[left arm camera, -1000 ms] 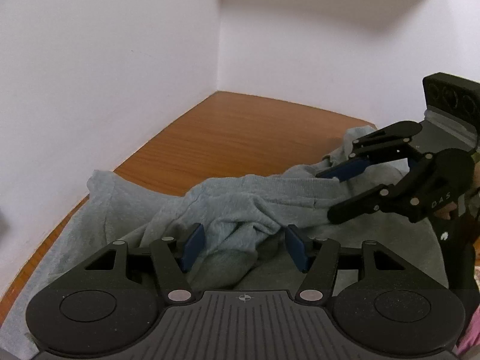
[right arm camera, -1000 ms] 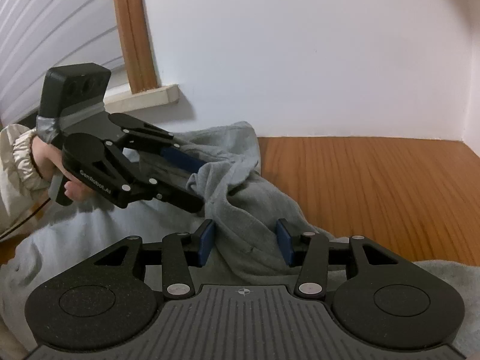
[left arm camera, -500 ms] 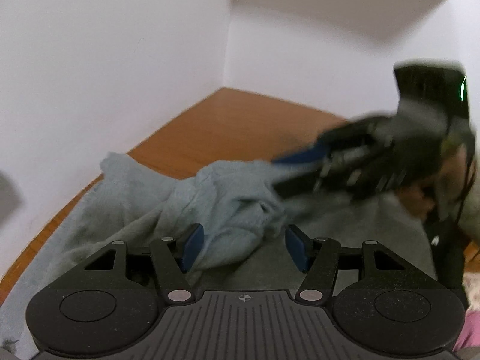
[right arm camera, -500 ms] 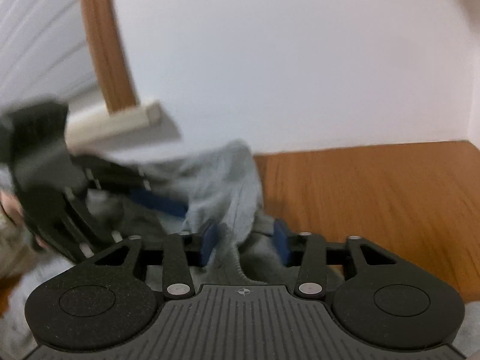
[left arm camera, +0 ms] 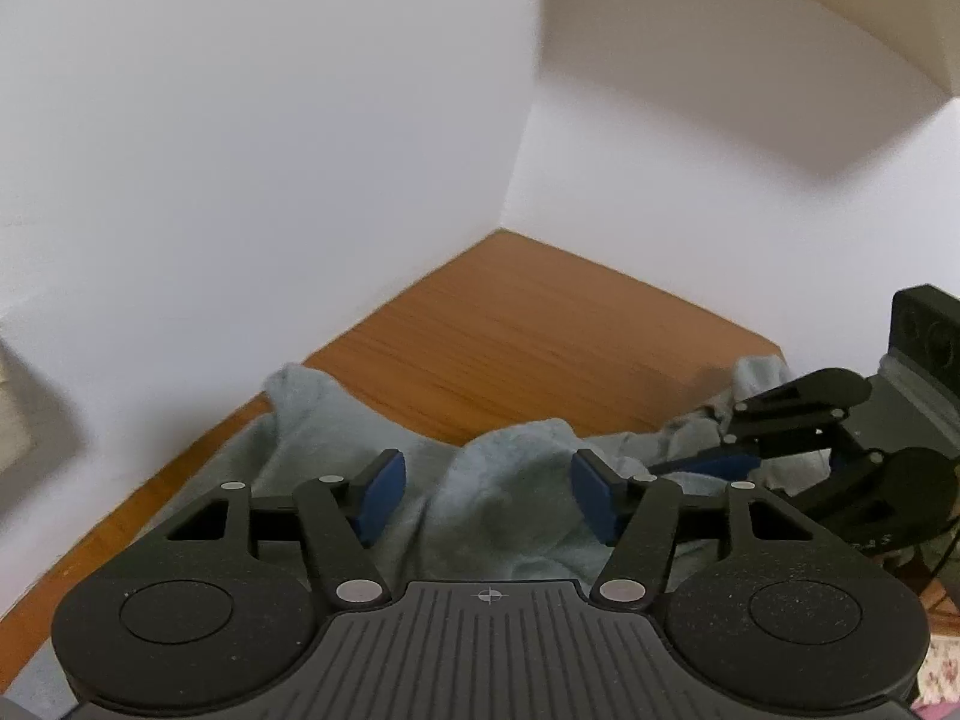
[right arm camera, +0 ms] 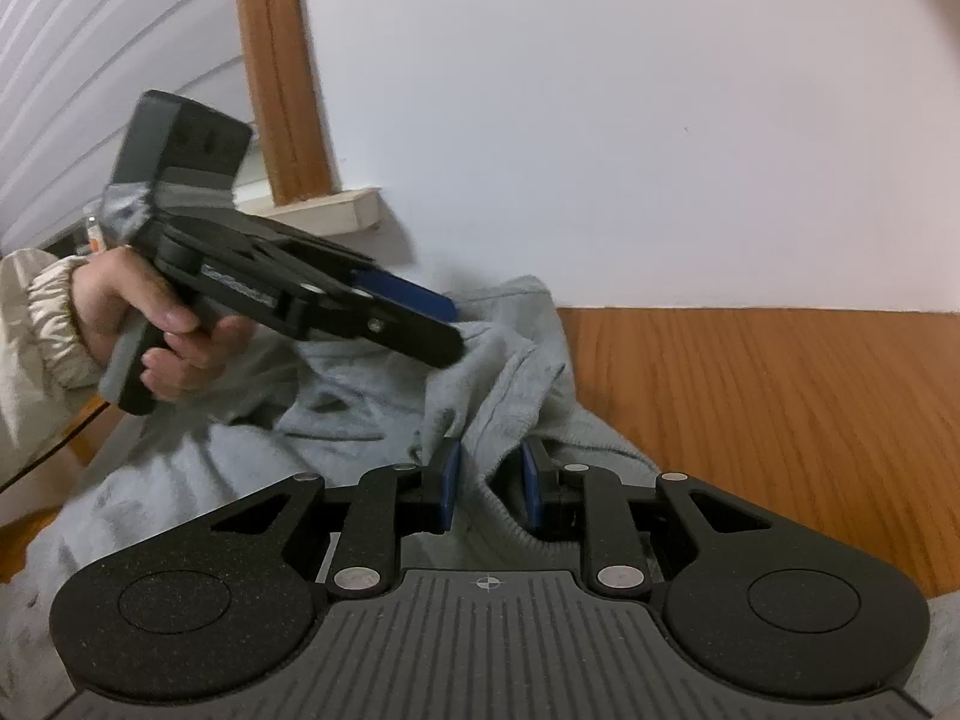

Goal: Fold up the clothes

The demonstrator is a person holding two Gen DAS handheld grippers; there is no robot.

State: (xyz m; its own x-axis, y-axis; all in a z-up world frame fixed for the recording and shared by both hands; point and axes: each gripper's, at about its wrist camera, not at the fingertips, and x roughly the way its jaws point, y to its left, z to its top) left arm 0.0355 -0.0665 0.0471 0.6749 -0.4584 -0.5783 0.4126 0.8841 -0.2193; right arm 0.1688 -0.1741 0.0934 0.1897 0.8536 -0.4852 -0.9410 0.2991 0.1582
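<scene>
The grey garment (right arm camera: 372,414) lay crumpled on the wooden tabletop (right arm camera: 780,396). The right tongs (right arm camera: 489,483) were clamped on its fold; the left tongs (left arm camera: 486,495) stood apart over the cloth.

grey garment (right arm camera: 360,420): lower part hidden under right hand-held gripper (right arm camera: 489,483) body, left edge cut by frame. left hand-held gripper (right arm camera: 444,324): tips overlap cloth, grip unclear. sleeve (right arm camera: 36,312) cut off at left edge. tabletop (left arm camera: 528,330) slightly blurred.
</scene>
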